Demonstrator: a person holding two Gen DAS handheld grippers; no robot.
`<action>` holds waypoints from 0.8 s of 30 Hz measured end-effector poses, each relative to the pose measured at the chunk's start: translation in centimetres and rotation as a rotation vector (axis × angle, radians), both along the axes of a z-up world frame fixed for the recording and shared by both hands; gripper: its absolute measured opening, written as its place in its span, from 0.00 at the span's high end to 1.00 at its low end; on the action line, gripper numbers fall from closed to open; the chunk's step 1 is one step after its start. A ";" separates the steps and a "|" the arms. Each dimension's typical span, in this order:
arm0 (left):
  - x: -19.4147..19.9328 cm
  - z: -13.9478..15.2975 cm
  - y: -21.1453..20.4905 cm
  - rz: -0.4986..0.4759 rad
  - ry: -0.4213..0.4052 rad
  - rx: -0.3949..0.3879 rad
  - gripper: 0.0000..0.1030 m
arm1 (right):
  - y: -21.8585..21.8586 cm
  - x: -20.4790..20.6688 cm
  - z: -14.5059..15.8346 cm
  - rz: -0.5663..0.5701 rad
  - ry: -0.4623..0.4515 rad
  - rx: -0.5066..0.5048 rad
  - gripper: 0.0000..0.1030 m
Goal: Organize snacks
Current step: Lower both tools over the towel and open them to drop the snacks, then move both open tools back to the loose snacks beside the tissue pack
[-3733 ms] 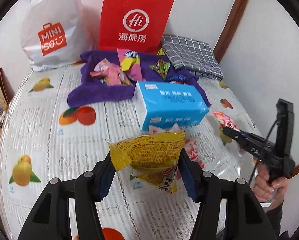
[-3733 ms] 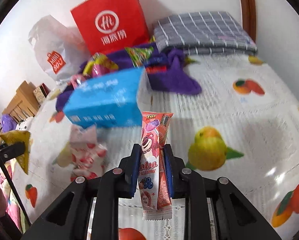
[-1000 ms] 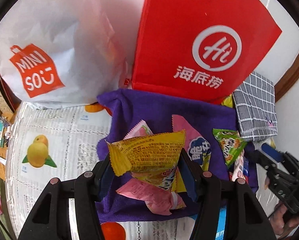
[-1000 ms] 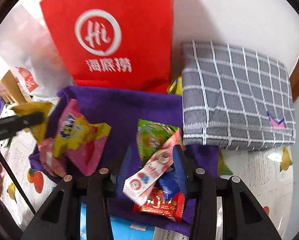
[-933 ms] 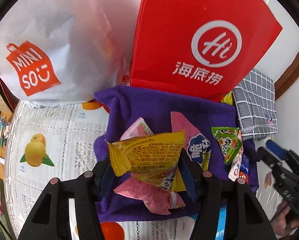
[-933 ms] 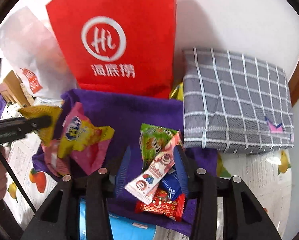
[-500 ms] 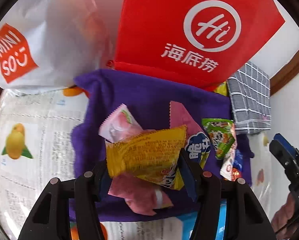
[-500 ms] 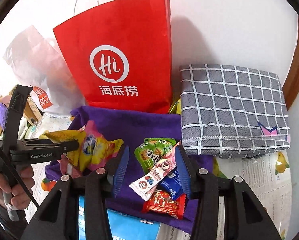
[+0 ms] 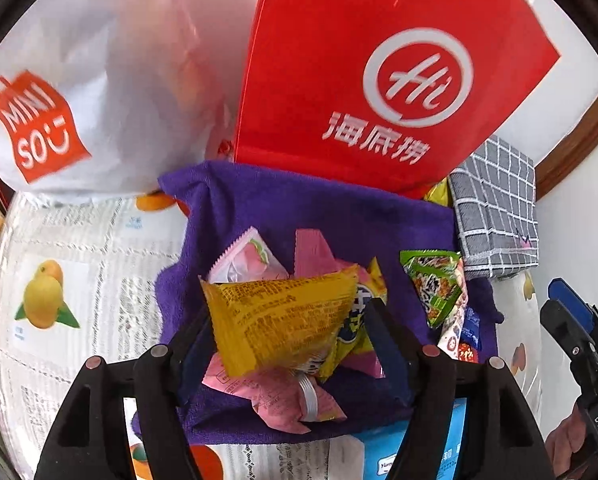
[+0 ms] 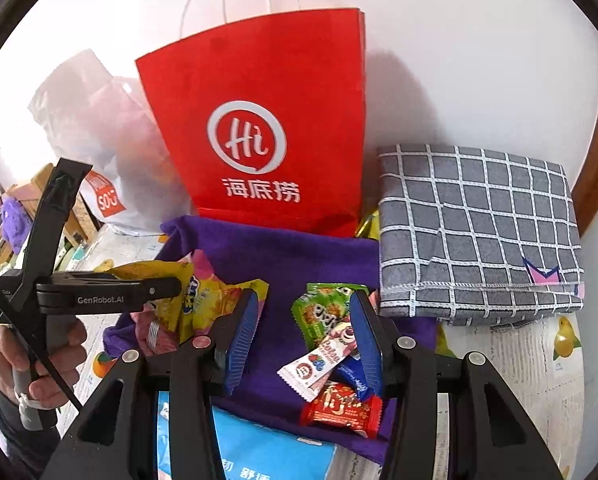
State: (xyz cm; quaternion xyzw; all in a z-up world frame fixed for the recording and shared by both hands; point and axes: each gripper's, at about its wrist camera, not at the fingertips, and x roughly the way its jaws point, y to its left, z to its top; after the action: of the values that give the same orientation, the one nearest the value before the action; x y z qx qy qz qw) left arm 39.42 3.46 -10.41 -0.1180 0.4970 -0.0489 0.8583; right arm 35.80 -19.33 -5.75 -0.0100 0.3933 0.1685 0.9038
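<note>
Between the left gripper point(image 9: 287, 332) pads sits the yellow snack packet point(image 9: 283, 320), tilted, its long axis running roughly across the jaws. The jaws are opening; the packet appears to be slipping free rather than pinched, though the left pad is partly hidden behind it. Directly below lies the snack pile: pink packets point(image 9: 283, 396) on the purple cloth point(image 9: 259, 208), so the drop path is straight down, no sideways travel needed. Right gripper point(image 10: 303, 340): jaws parted, nothing held; the pink-and-white stick snack point(image 10: 323, 360) lies loose on the cloth between and beyond its pads, beside the green packet point(image 10: 323, 314) and the red candy point(image 10: 341, 408). Left is nearer the pile's left half; right is nearer the sticks. Behind the cloth stands the red paper bag point(image 10: 267, 132).
</note>
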 end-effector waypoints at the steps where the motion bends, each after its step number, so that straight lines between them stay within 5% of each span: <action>1: -0.2 0.4 0.1 0.003 -0.014 0.003 0.29 | 0.1 -0.2 0.2 0.004 -0.009 0.000 0.54; 14: -2.1 3.5 -0.6 -0.044 -0.075 -0.020 0.29 | 0.8 -4.2 3.5 0.006 -0.082 0.056 0.53; 24: -3.7 5.2 -1.6 -0.084 -0.097 -0.042 0.24 | 0.8 -10.0 2.1 -0.018 -0.045 -0.031 0.53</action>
State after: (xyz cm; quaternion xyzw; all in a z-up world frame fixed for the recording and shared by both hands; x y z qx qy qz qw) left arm 35.75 1.87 -5.23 -0.1126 0.4581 -0.1009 0.8760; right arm 25.76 -18.49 -3.68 -0.0242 0.3755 0.1542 0.9136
